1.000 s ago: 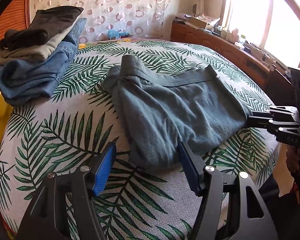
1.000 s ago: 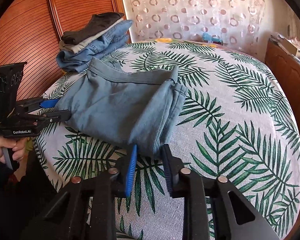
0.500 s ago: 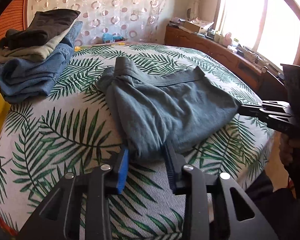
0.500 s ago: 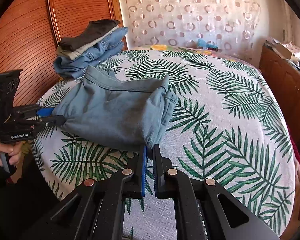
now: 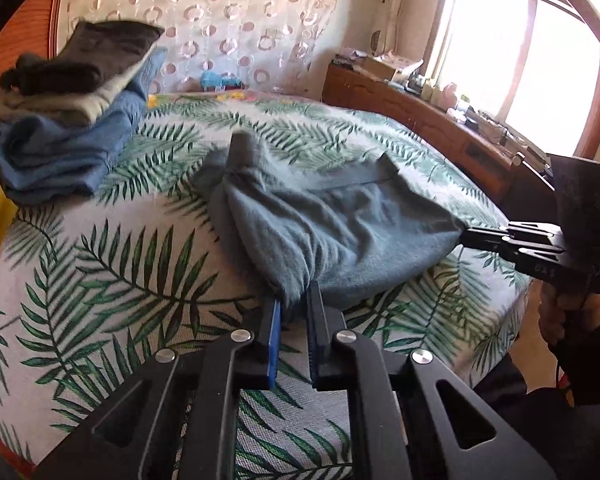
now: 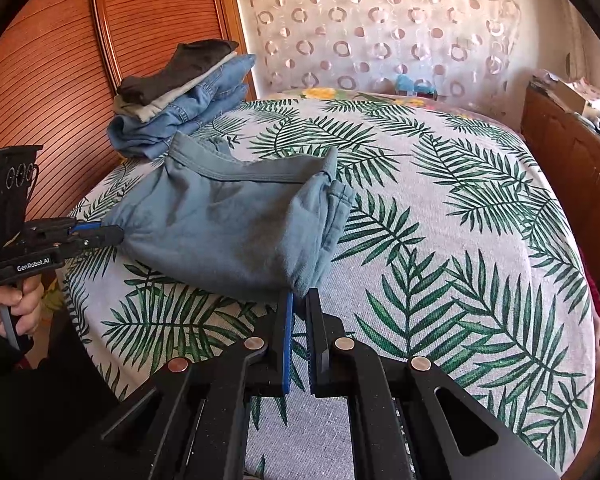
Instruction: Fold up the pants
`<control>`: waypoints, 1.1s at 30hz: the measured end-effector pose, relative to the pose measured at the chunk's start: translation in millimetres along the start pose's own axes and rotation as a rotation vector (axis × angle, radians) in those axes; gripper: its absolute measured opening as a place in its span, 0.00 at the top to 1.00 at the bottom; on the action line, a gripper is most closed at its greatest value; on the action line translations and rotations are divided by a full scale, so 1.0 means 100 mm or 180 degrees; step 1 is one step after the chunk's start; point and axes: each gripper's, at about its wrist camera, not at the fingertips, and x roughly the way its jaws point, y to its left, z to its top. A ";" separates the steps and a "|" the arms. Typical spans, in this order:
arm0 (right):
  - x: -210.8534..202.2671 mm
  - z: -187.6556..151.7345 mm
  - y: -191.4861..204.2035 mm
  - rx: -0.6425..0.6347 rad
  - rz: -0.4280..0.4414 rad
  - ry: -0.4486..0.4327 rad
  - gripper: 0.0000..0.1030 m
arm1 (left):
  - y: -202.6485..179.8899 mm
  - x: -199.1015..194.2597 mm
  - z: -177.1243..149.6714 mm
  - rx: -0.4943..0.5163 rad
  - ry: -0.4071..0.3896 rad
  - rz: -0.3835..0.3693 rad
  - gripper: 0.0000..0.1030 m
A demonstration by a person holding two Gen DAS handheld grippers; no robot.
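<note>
**Both grippers clamped on near corners of folded pants**

The bed covered in a white sheet printed with green palm fronds (image 6: 440,240) is occupying most of both views, with a brown ribbed wooden panel (image 6: 52,80) standing along one side and a pale curtain patterned with rings (image 6: 380,20) hanging behind. The grey-blue soft cotton pants (image 6: 228,224) are lying folded near the bed's near edge, their waistband facing the curtain and their near hem lifting slightly off the sheet. A stack of folded clothes, blue denim under beige and dark grey pieces (image 6: 180,100), is resting beside the wooden panel, near the pants but apart from them. The black left gripper with blue pads (image 5: 294,308) is gripping one near corner of the pants, its jaws clenched on the bunched cloth. The black right gripper (image 6: 299,300) is pinching the other near corner, jaws fully clenched on the fabric.
</note>
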 end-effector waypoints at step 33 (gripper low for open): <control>-0.79 -0.49 0.07 -0.0001 -0.0030 0.0026 0.95 | -0.41 -0.28 -0.22 0.0282 0.0168 -0.0164 0.89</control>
